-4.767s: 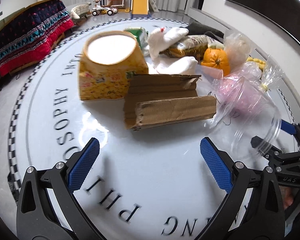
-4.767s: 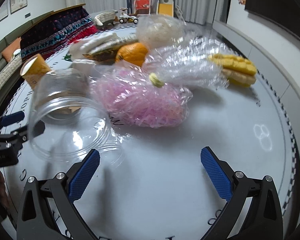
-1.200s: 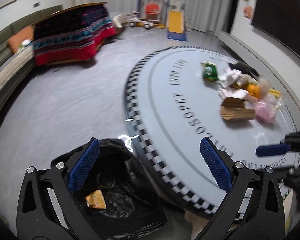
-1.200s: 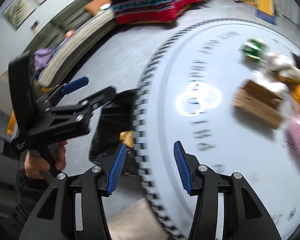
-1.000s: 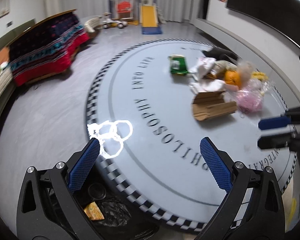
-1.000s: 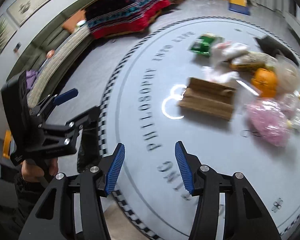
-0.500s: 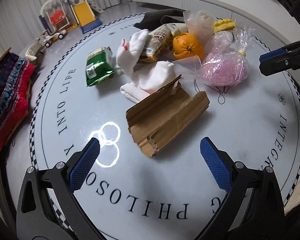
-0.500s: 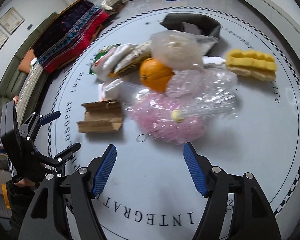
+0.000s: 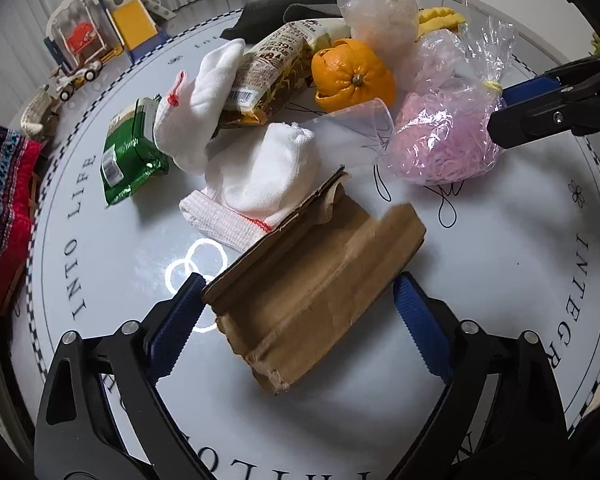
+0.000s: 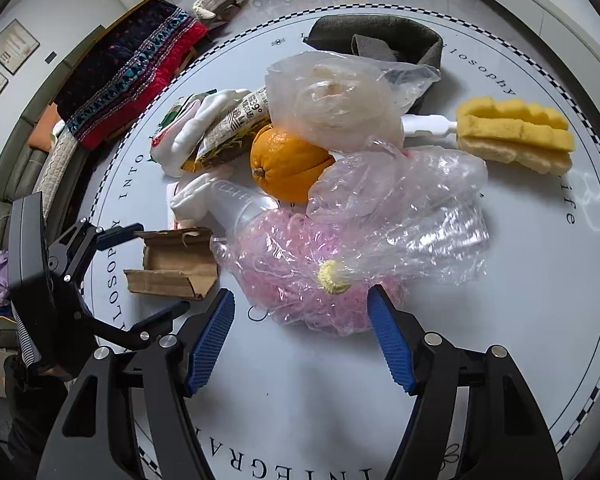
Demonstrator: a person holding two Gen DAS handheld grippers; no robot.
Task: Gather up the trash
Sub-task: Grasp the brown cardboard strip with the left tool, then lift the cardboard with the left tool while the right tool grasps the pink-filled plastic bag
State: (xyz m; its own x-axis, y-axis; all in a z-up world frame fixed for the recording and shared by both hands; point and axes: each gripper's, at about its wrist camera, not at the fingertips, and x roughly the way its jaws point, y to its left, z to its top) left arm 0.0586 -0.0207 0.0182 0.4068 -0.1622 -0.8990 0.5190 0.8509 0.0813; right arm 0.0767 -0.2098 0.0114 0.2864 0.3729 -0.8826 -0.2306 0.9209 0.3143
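Note:
A folded brown cardboard piece [image 9: 316,276] lies on the round white table [image 9: 500,280], between the open fingers of my left gripper [image 9: 300,320]; it also shows in the right wrist view [image 10: 172,268]. My right gripper [image 10: 300,336] is open, its fingers on either side of a clear bag of pink shreds [image 10: 320,272], also seen in the left wrist view [image 9: 448,140]. Behind lie an orange [image 10: 288,164], white socks [image 9: 260,176], a snack wrapper [image 9: 268,76] and a green packet [image 9: 128,156].
A yellow sponge brush [image 10: 516,136], a clear bag of white stuff [image 10: 340,100] and a dark foam piece [image 10: 376,36] lie at the far side. A clear plastic cup [image 10: 236,204] lies by the orange. A red patterned cloth [image 10: 132,68] and toys [image 9: 100,36] stand beyond the table.
Both grippers have moved in low over the table. The left now straddles the cardboard, the right now straddles the pink bag. Earlier the left was over a black trash bag beside the table.

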